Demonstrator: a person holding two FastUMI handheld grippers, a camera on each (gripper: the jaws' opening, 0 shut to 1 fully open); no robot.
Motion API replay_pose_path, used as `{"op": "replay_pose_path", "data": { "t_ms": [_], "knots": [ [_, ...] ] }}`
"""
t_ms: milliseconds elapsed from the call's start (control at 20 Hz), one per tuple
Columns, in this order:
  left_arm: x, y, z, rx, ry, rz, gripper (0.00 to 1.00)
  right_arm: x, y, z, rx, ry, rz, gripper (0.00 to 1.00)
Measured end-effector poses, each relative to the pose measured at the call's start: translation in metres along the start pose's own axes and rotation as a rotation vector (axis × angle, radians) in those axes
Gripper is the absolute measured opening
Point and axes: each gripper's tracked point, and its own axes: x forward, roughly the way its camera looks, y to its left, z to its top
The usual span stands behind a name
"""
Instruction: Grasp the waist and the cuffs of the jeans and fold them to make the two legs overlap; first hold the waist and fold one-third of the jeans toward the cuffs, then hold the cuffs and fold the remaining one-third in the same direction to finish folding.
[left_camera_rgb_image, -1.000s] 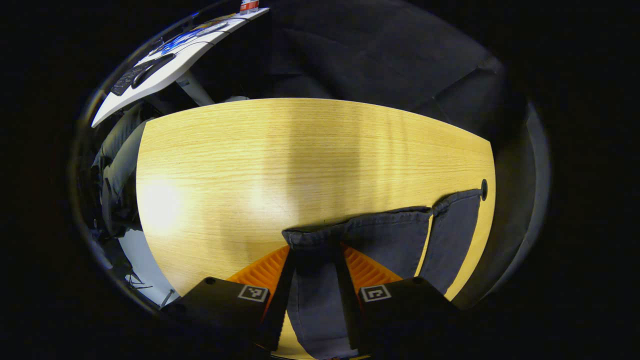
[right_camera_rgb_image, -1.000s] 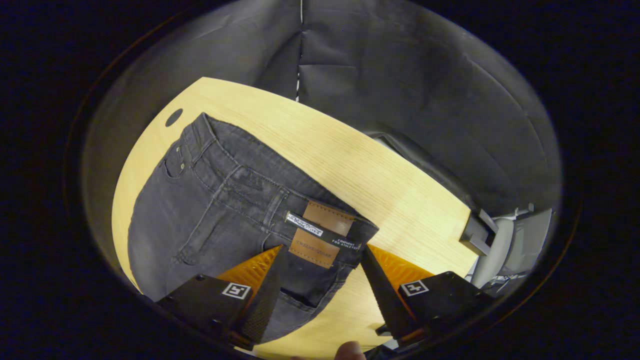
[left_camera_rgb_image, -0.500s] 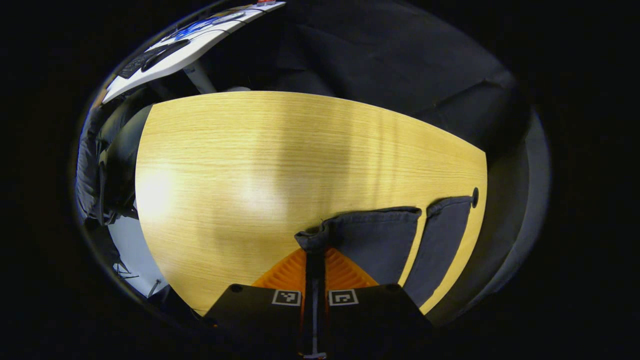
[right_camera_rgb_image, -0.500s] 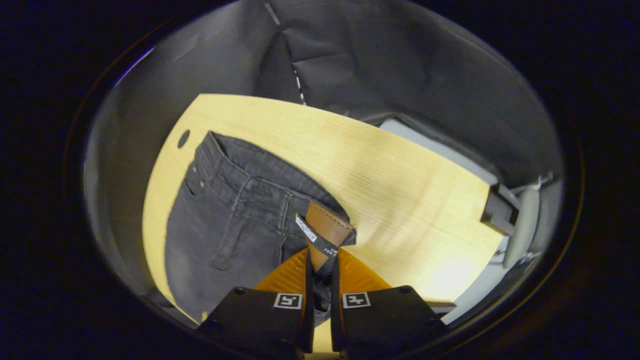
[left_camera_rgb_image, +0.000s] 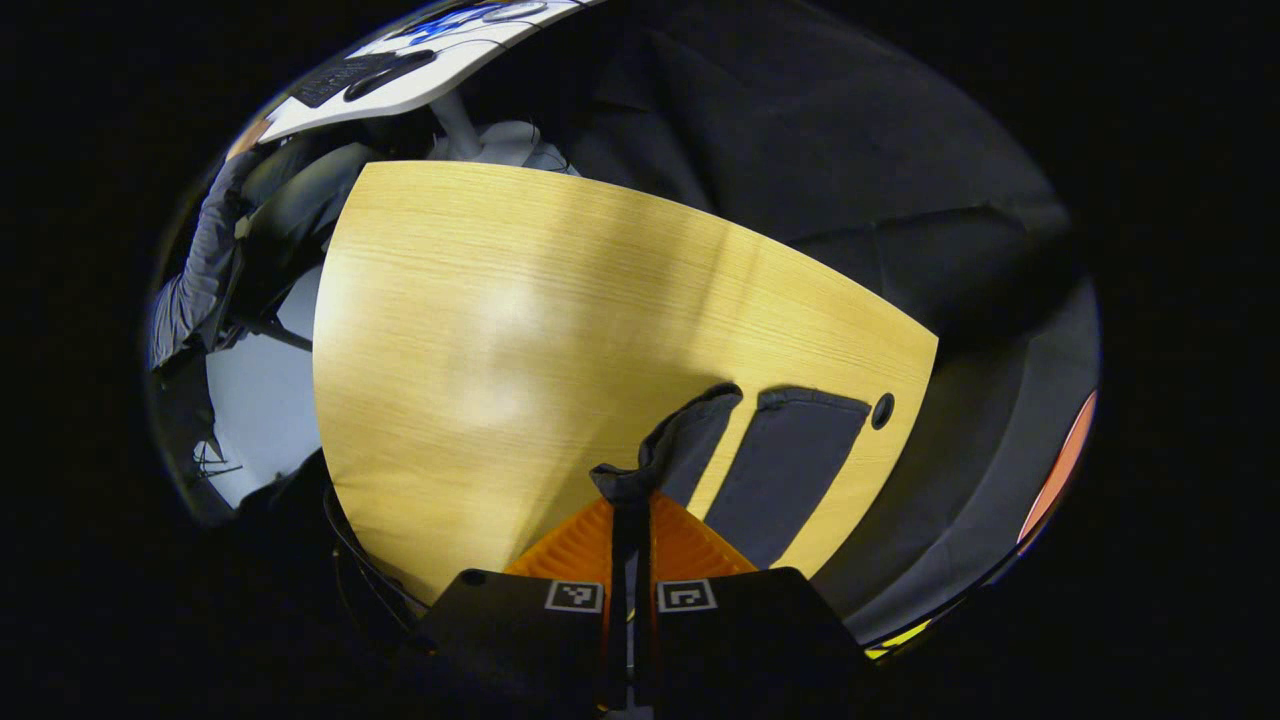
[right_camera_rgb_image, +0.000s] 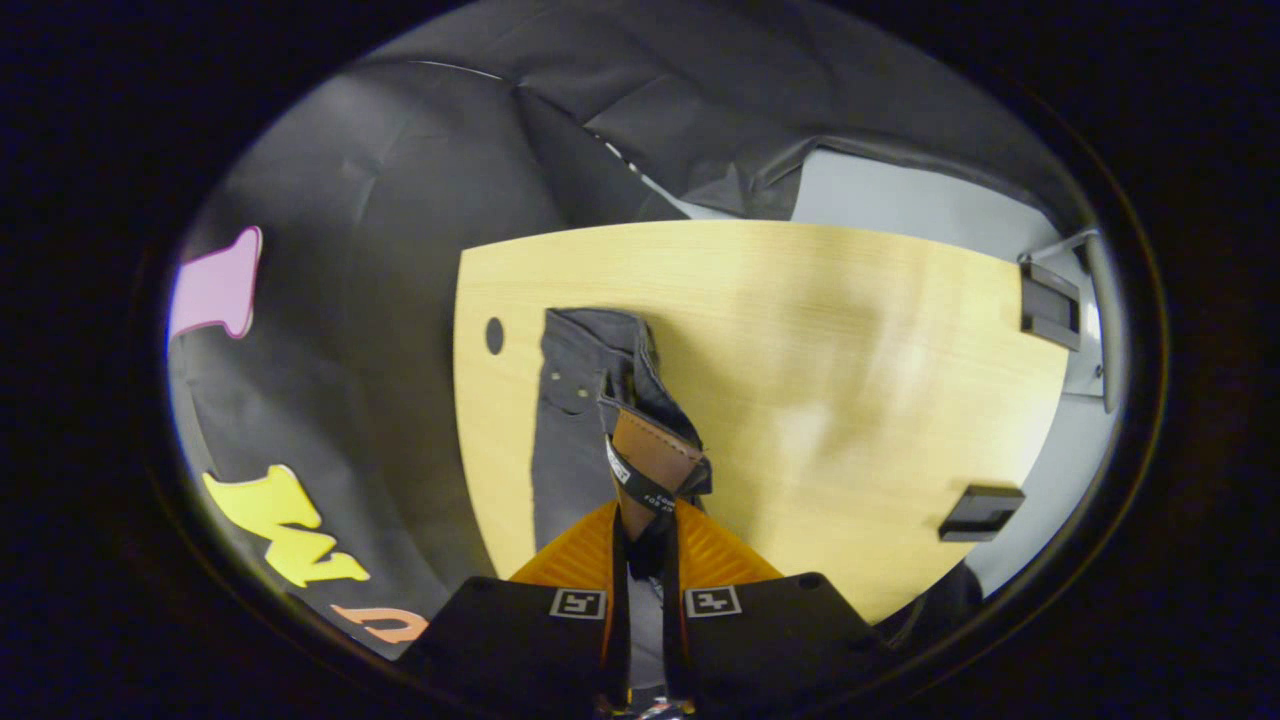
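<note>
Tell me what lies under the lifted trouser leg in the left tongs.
Under the raised cuff, bare wooden table shows; the other leg lies flat beside it. The left tongs cover what's directly beneath the pinch.

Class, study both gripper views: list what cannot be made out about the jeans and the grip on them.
- Left gripper view: the cuff pinched by the left gripper; the fingers hide how deep the cloth sits.
- Right gripper view: the waist runs down between the right gripper fingers, hidden there.
- Both views: the jeans' middle is cut off behind the grippers.
</note>
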Motion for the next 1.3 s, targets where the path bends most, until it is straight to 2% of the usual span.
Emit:
{"op": "replay_pose_path", "data": {
  "t_ms": [200,300,400,450,500,650,750,800,850,950,1000,1050,1150,1200,1250,1300],
  "knots": [
    [-0.016,-0.054,0.001,-0.073,0.012,-0.022,0.06,0.001,0.054,0.013,0.125,0.033,0.069,0.10],
    [-0.016,-0.080,0.003,-0.086,0.011,-0.012,0.06,0.011,0.074,0.027,0.199,0.042,0.087,0.14],
    [-0.003,-0.100,0.006,-0.067,0.004,0.021,0.06,0.029,0.082,0.032,0.244,0.051,0.082,0.14],
    [0.007,-0.111,0.005,-0.065,0.008,0.031,0.06,0.039,0.087,0.034,0.259,0.056,0.078,0.10],
    [0.018,-0.125,0.004,-0.055,0.013,0.032,0.06,0.049,0.091,0.036,0.269,0.058,0.070,0.14],
    [0.047,-0.157,0.002,0.029,0.023,0.049,0.06,0.078,0.098,0.044,0.257,0.051,0.041,0.14],
    [0.066,-0.179,-0.004,0.048,0.038,0.037,0.06,0.098,0.097,0.051,0.261,0.046,0.020,0.14],
    [0.075,-0.189,-0.006,0.064,0.044,0.036,0.06,0.106,0.095,0.054,0.276,0.045,0.015,0.19],
    [0.082,-0.199,-0.011,0.077,0.061,0.026,0.06,0.113,0.096,0.058,0.292,0.051,0.020,0.14],
    [0.097,-0.228,-0.019,0.081,0.095,-0.024,0.07,0.128,0.098,0.062,0.309,0.058,0.037,0.14],
    [0.102,-0.238,-0.020,0.103,0.099,-0.036,0.08,0.133,0.097,0.064,0.307,0.054,0.035,0.14],
    [0.107,-0.235,-0.017,0.140,0.085,0.001,0.10,0.138,0.095,0.065,0.309,0.054,0.032,0.14],
    [0.115,-0.222,-0.002,0.142,0.037,0.054,0.29,0.147,0.095,0.066,0.323,0.048,0.036,0.12],
    [0.118,-0.217,0.004,0.131,0.020,0.084,0.31,0.149,0.096,0.068,0.328,0.041,0.041,0.14],
    [0.117,-0.209,0.009,0.136,0.029,0.121,0.32,0.150,0.096,0.070,0.325,0.027,0.046,0.24],
    [0.118,-0.209,0.008,0.141,0.045,0.124,0.41,0.151,0.097,0.073,0.316,0.017,0.053,0.24]
  ]
}}
